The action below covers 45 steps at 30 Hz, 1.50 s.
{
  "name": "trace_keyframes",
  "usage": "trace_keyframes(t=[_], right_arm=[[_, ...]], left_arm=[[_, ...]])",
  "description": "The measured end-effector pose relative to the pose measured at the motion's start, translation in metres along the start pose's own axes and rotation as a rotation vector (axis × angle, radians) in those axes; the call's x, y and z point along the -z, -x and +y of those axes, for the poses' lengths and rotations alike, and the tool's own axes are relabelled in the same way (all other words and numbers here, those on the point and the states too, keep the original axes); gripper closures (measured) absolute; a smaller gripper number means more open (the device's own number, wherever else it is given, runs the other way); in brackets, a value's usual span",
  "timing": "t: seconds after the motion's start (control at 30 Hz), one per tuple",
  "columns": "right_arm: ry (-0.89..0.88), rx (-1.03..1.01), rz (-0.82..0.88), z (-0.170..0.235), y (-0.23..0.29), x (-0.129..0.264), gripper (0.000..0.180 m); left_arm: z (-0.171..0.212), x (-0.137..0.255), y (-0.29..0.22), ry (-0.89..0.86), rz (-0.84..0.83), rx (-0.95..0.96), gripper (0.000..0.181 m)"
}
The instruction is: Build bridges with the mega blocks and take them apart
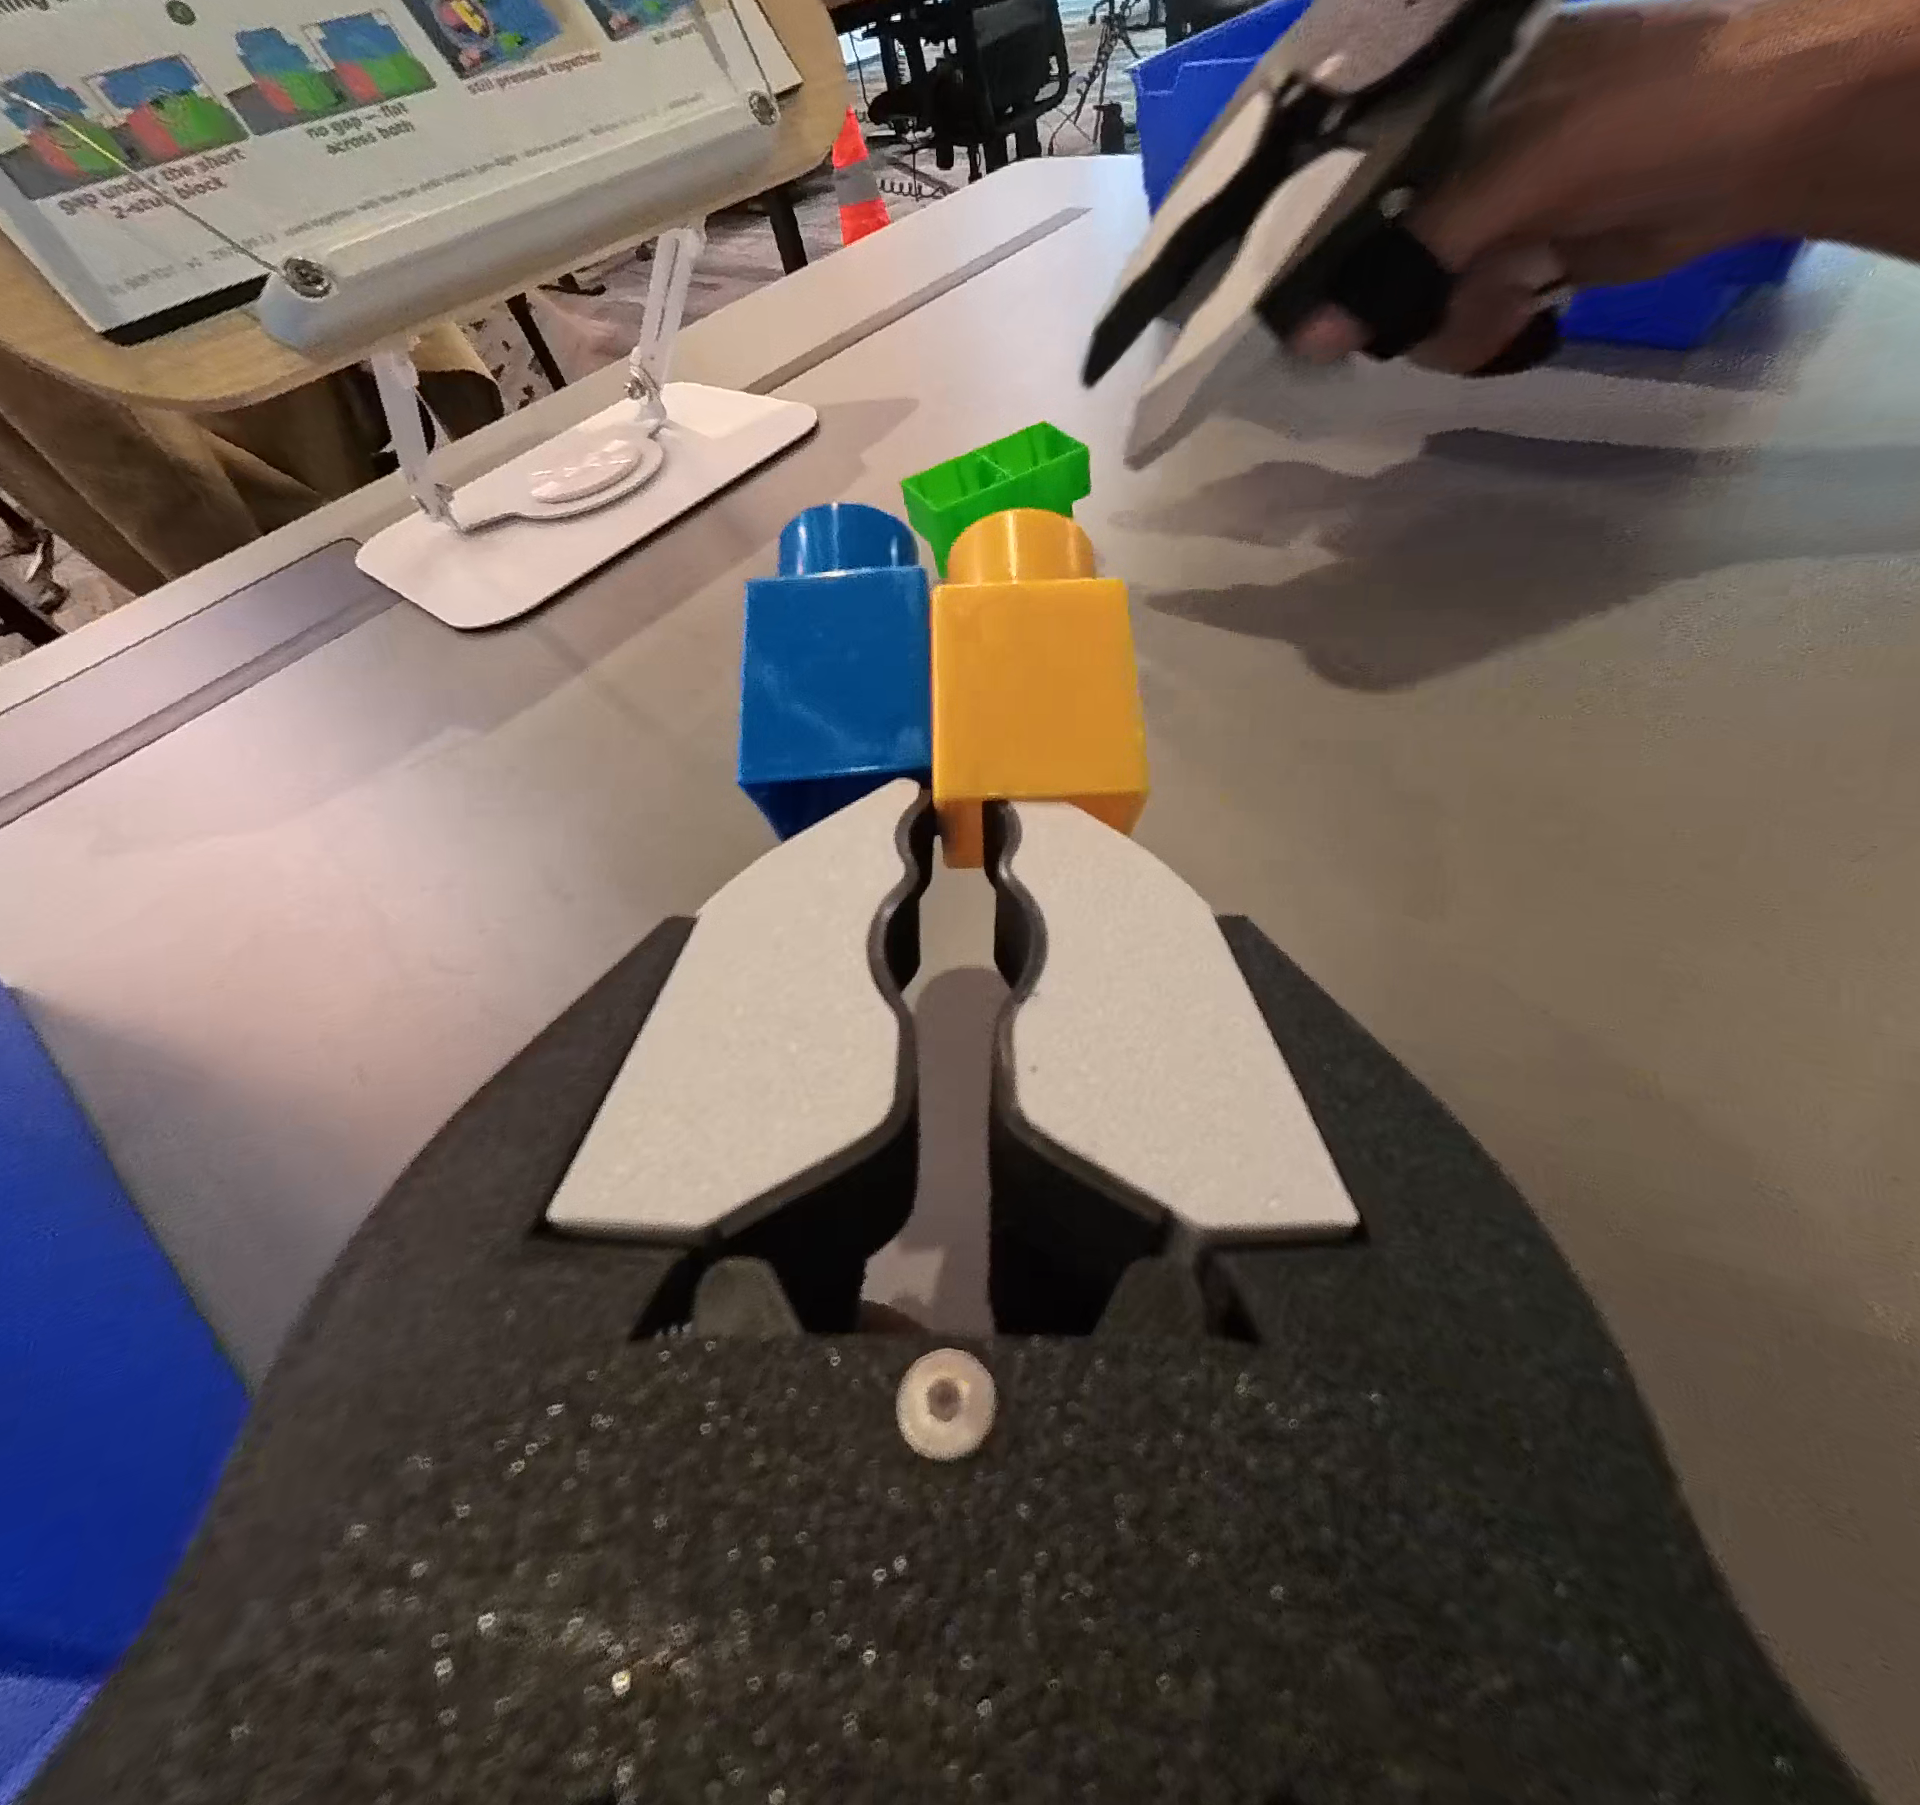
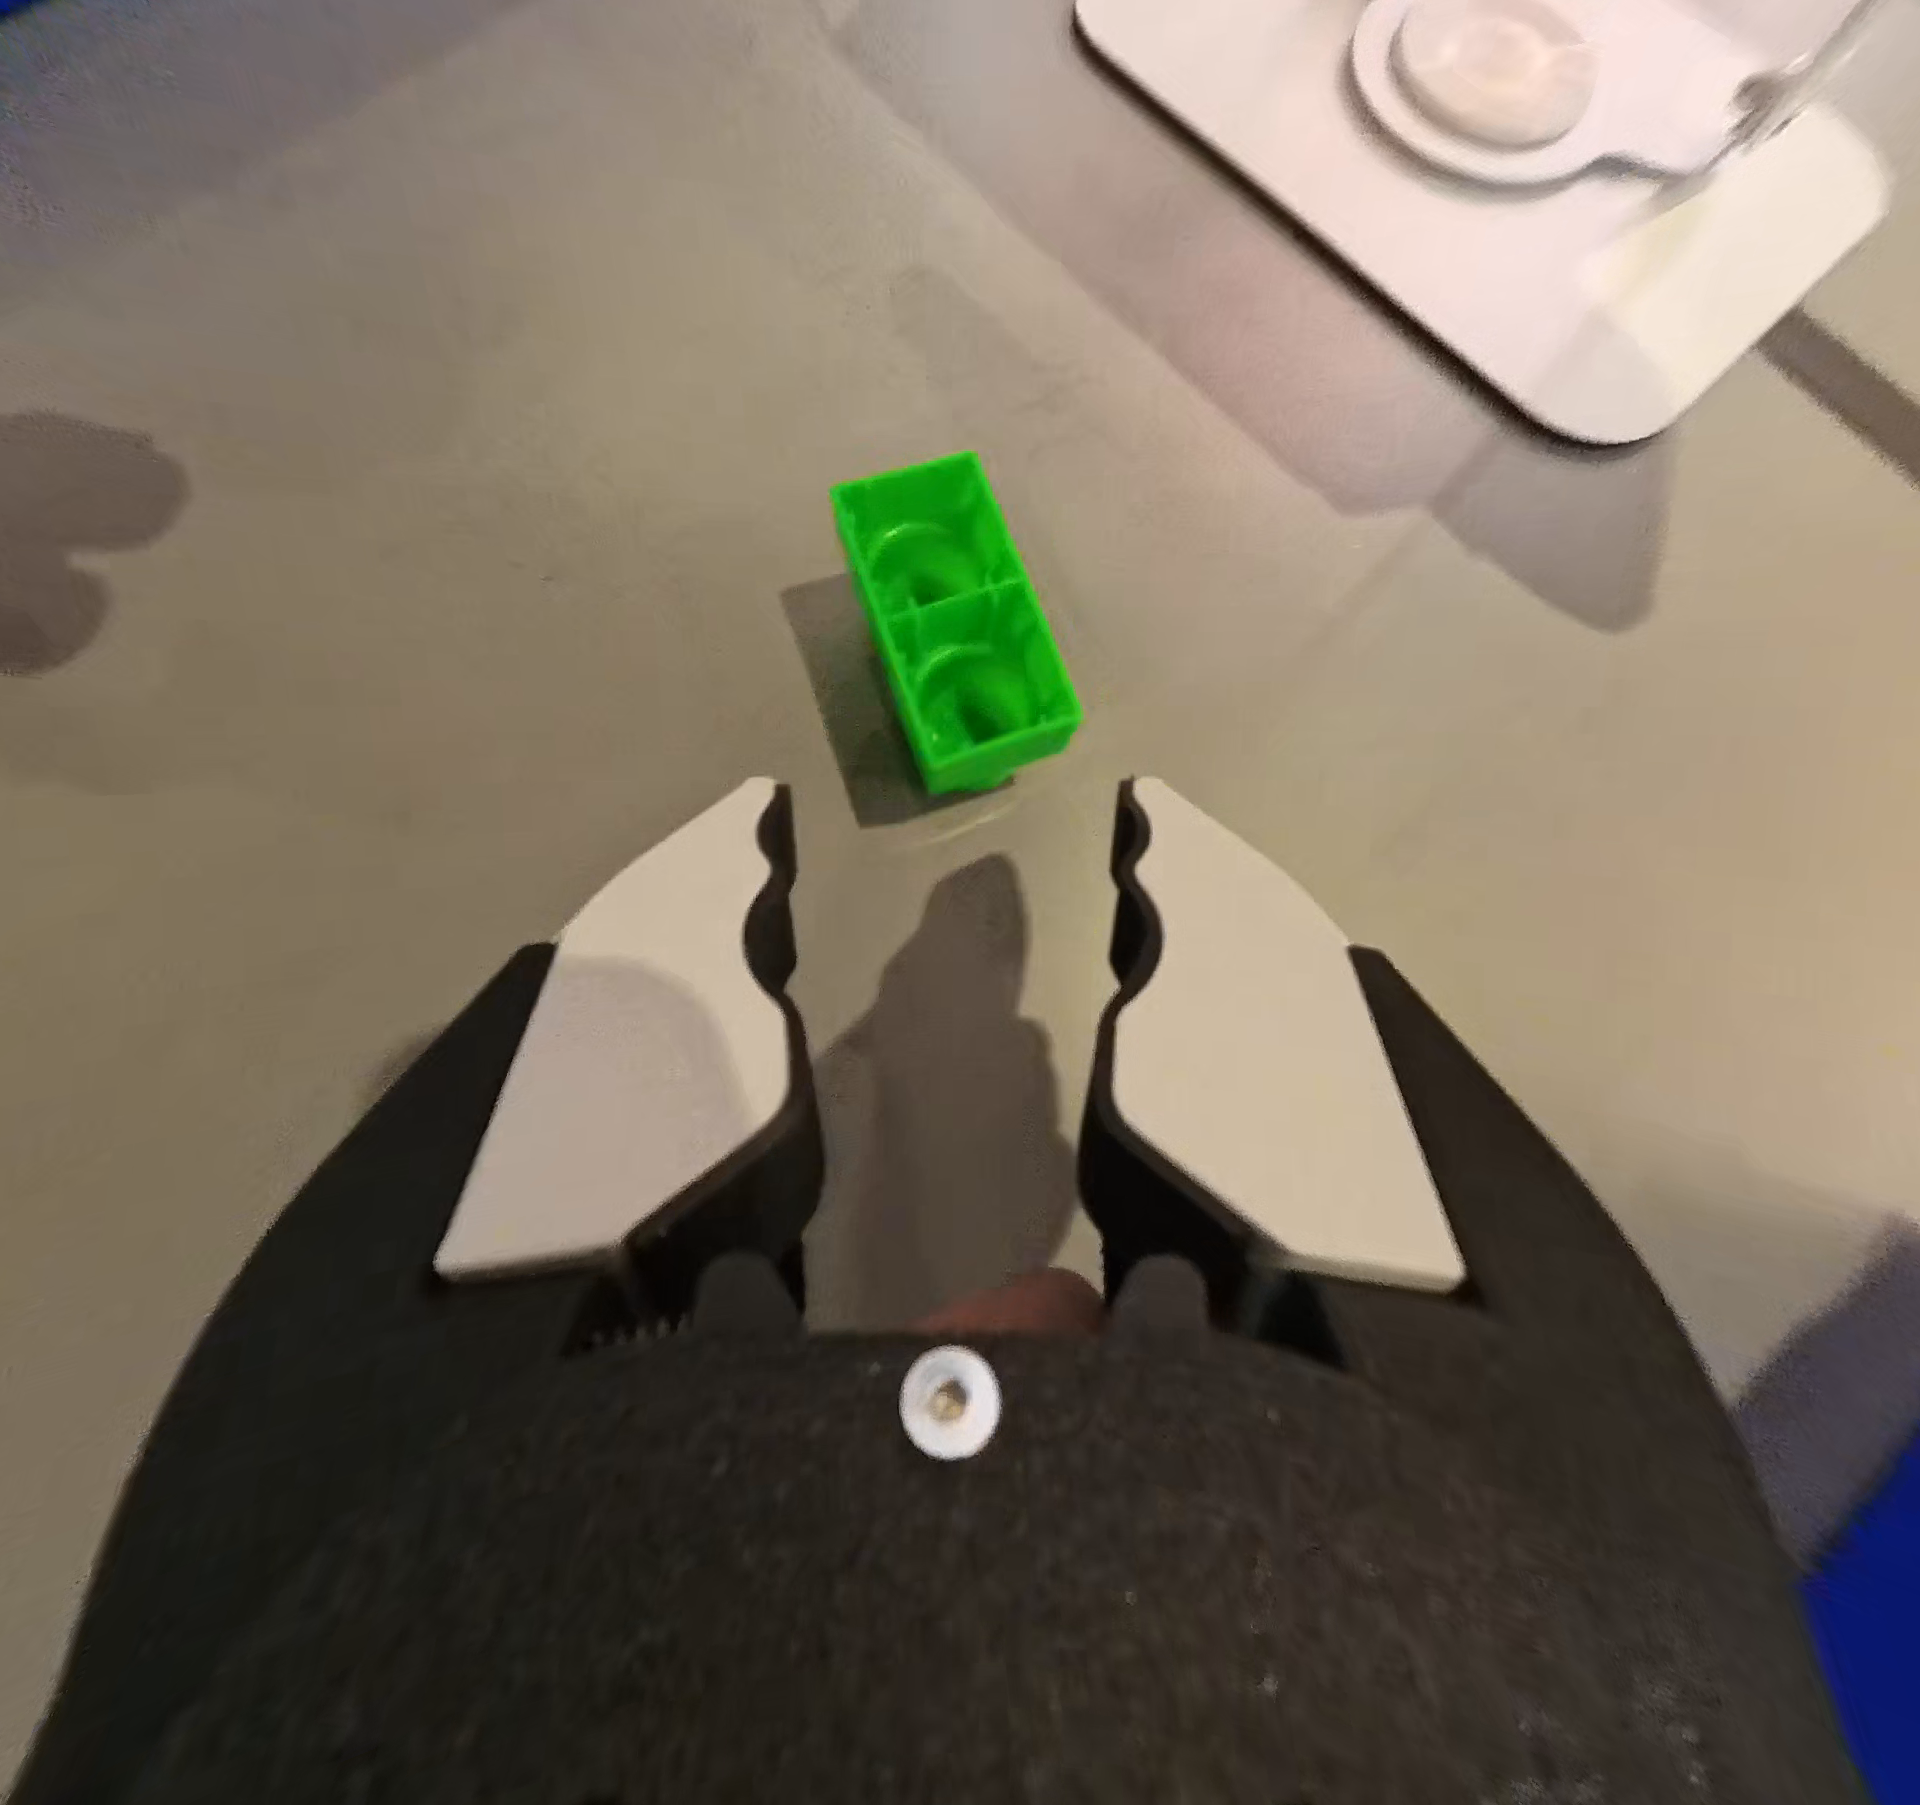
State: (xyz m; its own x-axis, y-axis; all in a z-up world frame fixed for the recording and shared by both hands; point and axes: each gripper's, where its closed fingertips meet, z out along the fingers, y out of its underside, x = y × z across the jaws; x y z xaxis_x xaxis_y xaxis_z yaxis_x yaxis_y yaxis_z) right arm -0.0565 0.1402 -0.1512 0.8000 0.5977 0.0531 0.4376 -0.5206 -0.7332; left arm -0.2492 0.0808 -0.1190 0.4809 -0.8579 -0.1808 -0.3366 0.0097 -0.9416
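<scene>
My left gripper is shut on the lower wall of an orange one-stud block. A blue one-stud block sits tight against its left side. Both studs point away from the camera. Whether the two blocks rest on the table I cannot tell. A green two-stud block lies behind them on the grey table, hollow side up. In the right wrist view the green block is just ahead of my right gripper, which is open and empty above the table. The right gripper also shows in the left wrist view, held by a hand.
A white stand base carries an instruction board at the back left; the base also shows in the right wrist view. A blue bin stands at the back right. Another blue bin is at my near left.
</scene>
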Motion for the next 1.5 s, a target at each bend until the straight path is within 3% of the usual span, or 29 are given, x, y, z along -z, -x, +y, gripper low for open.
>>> trace_keyframes(t=[0.23,0.27,0.3,0.63,0.83,1.07,1.33,1.5], right_arm=[[0.007,-0.06,-0.108,0.001,-0.002,-0.041,0.125],[0.0,-0.042,-0.092,0.001,-0.003,-0.044,0.138],[-0.009,-0.01,-0.07,0.0,-0.004,-0.046,0.14],[-0.084,0.539,0.386,-0.019,-0.005,0.004,0.141],[-0.104,0.589,0.374,-0.012,0.022,0.015,0.141],[0.061,0.825,0.484,0.014,0.037,0.013,0.141],[0.159,0.711,0.383,0.037,0.049,0.008,0.14],[0.105,0.503,0.181,0.04,0.072,0.019,0.119]], left_arm=[[-0.001,0.001,-0.003,-0.008,0.019,-0.01,0.173],[0.0,0.001,-0.003,-0.007,0.021,-0.005,0.173],[0.0,0.001,-0.003,-0.005,0.024,0.001,0.173],[0.001,-0.003,0.002,0.085,0.049,0.038,0.173],[-0.01,-0.001,-0.005,0.074,0.072,0.019,0.173],[0.009,-0.003,-0.004,0.119,0.076,0.046,0.172],[0.013,-0.004,-0.002,0.128,0.084,0.046,0.172],[0.016,-0.004,-0.005,0.133,0.103,0.048,0.172]])
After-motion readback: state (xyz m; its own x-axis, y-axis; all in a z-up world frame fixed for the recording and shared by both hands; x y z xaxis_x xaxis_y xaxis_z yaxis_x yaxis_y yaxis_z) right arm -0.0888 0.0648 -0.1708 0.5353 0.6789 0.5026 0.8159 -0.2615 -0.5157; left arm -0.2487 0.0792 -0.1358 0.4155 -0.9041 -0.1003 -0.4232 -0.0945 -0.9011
